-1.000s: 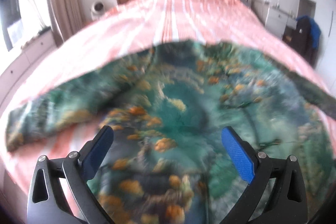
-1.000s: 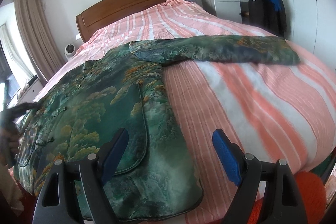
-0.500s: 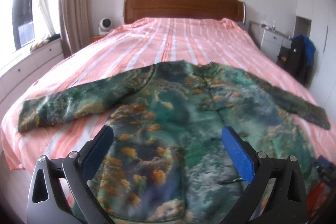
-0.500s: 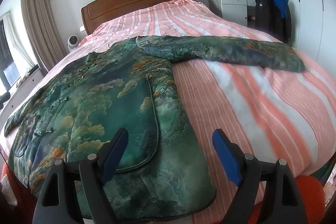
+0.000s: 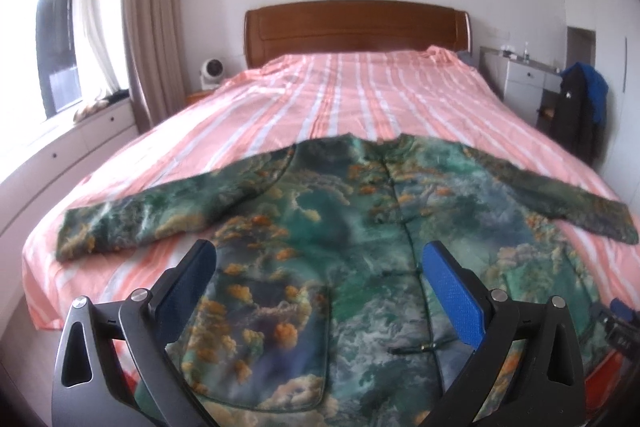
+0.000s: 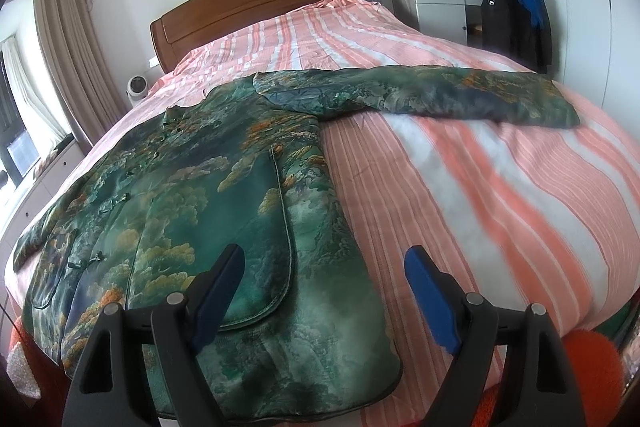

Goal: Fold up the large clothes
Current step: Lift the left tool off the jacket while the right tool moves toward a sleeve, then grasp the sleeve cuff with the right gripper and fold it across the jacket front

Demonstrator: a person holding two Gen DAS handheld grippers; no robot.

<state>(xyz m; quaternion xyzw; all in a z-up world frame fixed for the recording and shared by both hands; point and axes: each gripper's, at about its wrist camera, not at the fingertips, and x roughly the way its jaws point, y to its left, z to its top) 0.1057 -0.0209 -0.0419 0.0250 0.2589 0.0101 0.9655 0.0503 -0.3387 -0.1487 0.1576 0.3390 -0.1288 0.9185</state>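
A jacket [image 5: 360, 227] is being carried flat by the bed [image 5: 360, 91], near its foot end, with both sleeves spread out to the sides. The headboard [image 5: 356, 27] is being seen behind the bed. A fan [image 5: 211, 71] is being kept left of the headboard, and a dresser [image 6: 436, 7] right of it, with a hanging coat [image 6: 512, 19] beside that.

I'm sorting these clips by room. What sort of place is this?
A home bedroom, most likely. A large bed with a striped pink cover and a wooden headboard fills the view, a green jacket lies spread on it, and a white dresser stands beside it.
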